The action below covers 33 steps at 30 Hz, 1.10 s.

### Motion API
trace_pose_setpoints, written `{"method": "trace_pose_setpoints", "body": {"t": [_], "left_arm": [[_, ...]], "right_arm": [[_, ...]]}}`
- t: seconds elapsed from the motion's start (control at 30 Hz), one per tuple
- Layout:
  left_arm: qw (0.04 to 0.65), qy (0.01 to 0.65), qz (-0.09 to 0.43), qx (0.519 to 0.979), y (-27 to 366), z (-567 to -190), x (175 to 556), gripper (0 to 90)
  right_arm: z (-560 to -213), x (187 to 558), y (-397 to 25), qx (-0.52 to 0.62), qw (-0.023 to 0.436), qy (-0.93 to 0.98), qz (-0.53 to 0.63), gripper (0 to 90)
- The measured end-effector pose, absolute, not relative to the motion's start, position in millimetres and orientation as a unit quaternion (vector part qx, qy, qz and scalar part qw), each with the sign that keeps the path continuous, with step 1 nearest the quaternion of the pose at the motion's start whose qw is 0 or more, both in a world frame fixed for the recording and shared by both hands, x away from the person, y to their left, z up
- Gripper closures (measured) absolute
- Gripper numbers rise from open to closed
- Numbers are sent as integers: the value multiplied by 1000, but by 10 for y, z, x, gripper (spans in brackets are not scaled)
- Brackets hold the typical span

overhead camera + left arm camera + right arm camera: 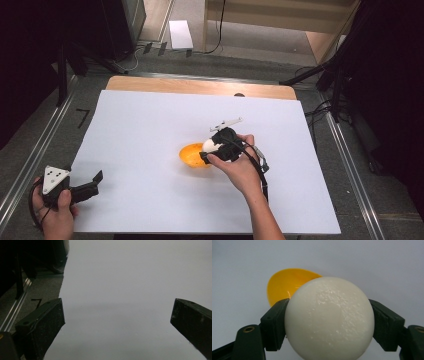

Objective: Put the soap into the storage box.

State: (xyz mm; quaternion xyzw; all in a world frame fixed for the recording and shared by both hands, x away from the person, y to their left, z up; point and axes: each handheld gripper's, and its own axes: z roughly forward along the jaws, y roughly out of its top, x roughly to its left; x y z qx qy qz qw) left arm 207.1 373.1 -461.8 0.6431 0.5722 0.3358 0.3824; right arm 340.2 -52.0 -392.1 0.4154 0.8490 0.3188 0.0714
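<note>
An orange bowl [192,155] sits near the middle of the white sheet [150,130]. My right gripper [212,150] is shut on a white ball [210,145] and holds it at the bowl's right rim. In the right gripper view the ball [329,317] is squeezed between both jaws, with the orange bowl [284,285] just behind it. My left gripper [95,181] rests low at the sheet's near left corner, its jaws wide apart over bare paper [120,290] with nothing between them.
The sheet covers a wooden table [200,87] whose far edge shows. Metal rails [30,150] run along both sides on the grey floor. Dark stands [325,75] and cables lie beyond the right edge.
</note>
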Motion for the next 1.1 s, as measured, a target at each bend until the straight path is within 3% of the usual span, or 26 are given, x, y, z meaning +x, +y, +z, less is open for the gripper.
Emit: {"method": "trace_pose_setpoints", "body": {"t": [1.1], "left_arm": [[383, 570, 336, 645, 3727, -4619, 2072, 0]], "right_arm": [[-4160, 3482, -183, 442, 46, 846, 296, 251]]}}
